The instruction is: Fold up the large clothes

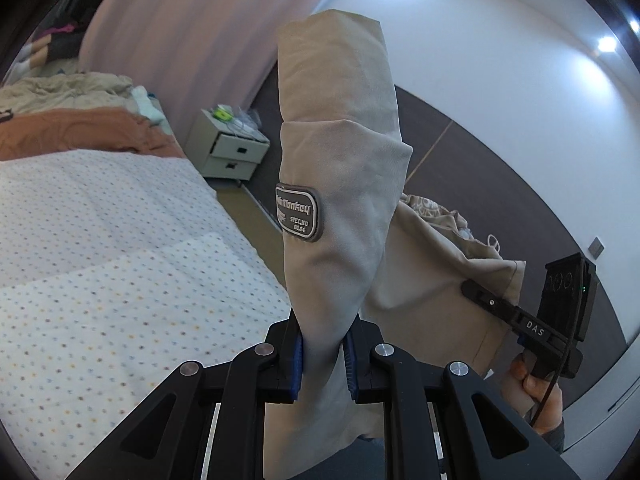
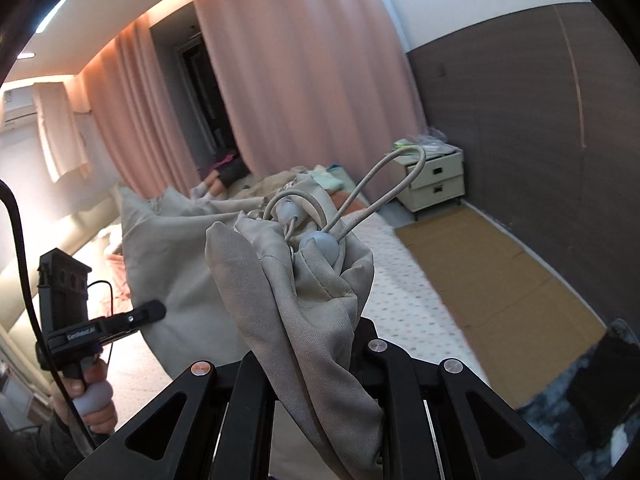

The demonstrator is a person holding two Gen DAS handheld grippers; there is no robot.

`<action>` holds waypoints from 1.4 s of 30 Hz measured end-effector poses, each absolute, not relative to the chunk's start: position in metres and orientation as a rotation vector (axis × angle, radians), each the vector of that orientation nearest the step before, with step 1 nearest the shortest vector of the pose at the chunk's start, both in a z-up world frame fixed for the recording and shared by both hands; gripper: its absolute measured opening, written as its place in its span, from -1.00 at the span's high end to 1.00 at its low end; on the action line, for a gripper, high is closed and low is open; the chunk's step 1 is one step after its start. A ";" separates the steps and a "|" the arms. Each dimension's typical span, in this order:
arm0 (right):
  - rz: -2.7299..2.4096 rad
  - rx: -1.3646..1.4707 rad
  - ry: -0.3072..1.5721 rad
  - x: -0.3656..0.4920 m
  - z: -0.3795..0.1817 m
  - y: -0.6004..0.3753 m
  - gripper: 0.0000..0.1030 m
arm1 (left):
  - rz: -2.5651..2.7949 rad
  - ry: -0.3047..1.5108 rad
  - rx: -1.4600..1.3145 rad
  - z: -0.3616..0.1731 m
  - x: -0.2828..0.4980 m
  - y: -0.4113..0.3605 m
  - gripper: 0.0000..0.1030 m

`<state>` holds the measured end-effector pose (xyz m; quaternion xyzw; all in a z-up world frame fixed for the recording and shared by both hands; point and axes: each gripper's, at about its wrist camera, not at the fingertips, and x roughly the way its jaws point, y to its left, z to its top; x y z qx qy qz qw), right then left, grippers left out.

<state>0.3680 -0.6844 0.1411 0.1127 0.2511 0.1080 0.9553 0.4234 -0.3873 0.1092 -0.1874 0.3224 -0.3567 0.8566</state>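
From the left wrist camera, my left tool (image 1: 322, 360) is pinching a bunched part of the beige garment (image 1: 344, 152) between its blue pads; a grey patch (image 1: 298, 213) faces me. The cloth hangs in the air, above and beside the dotted bed (image 1: 120, 248). My right tool (image 1: 480, 294) bites the same cloth further along.

From the right wrist camera, that tool pinches a gathered edge with a drawcord toggle (image 2: 320, 250). I judge folding barely begun: the garment is lifted, not yet spread flat or folded.
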 end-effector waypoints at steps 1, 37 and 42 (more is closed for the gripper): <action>0.208 0.231 0.514 0.370 0.139 -0.689 0.80 | -0.755 0.688 -0.396 0.106 0.427 -0.393 0.67; -0.079 0.185 0.980 0.646 -0.045 -0.733 -0.43 | -0.504 1.147 -0.420 -0.115 0.671 -0.422 0.07; -0.135 0.255 0.955 0.616 -0.047 -0.756 -0.43 | -0.489 1.156 -0.445 -0.127 0.664 -0.410 -0.02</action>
